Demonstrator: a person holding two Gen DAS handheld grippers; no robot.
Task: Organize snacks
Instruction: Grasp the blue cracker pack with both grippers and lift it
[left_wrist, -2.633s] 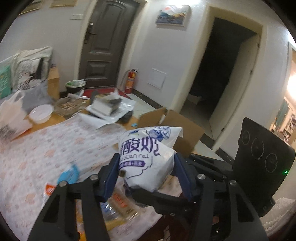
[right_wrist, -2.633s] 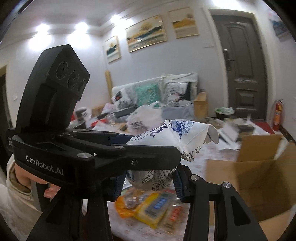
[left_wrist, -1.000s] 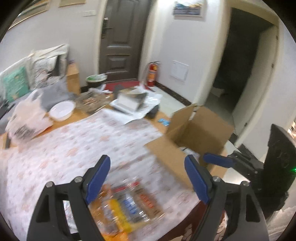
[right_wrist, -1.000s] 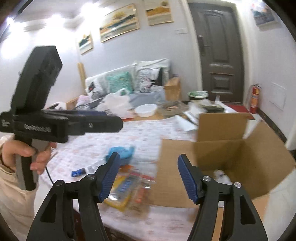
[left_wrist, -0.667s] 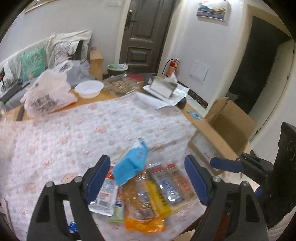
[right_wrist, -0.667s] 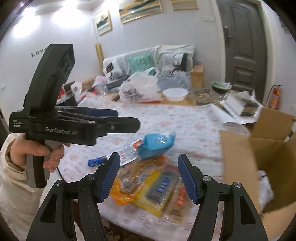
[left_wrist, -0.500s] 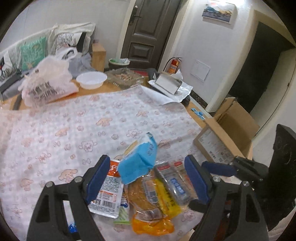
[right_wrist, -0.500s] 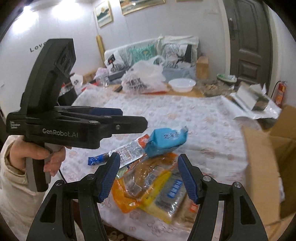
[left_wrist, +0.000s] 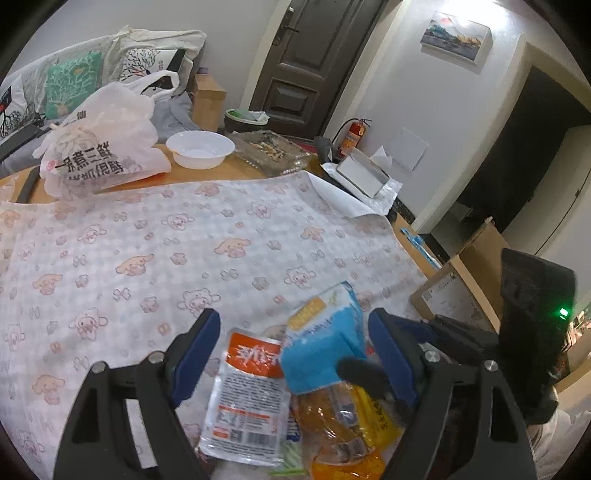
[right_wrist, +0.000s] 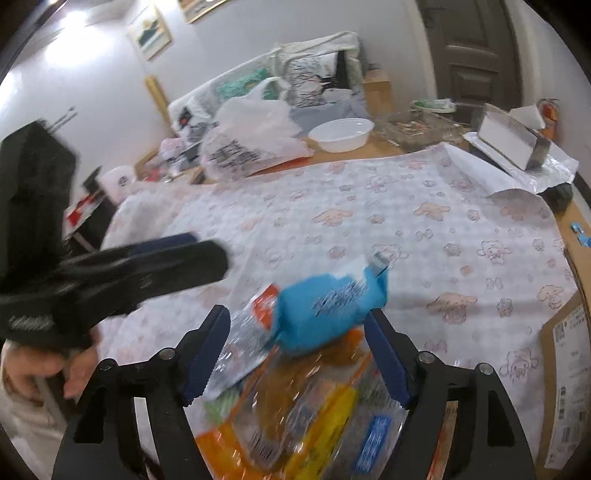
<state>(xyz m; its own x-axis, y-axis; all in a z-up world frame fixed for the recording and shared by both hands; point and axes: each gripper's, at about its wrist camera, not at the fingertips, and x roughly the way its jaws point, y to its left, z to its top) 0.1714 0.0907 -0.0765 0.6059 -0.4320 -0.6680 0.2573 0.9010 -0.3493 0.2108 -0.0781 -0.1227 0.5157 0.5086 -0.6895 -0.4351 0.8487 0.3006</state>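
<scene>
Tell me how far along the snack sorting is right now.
Nothing here shows snacks already packed; only an outer corner of the box is in view. In hand: nothing. Both grippers, left and right, hang empty over the pile, the right one's jaws opening. Left: the blue bag, the orange-topped pouch and the yellow and orange packs beneath lie on the tablecloth.

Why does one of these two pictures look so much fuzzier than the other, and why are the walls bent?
Right wrist view: motion blur smears the blue snack pack, the other snack packets and the left gripper. Left wrist view: mostly crisp, print on the orange-topped packet is legible. Both: the fisheye lens bows the door and the walls, darkening the corners.
</scene>
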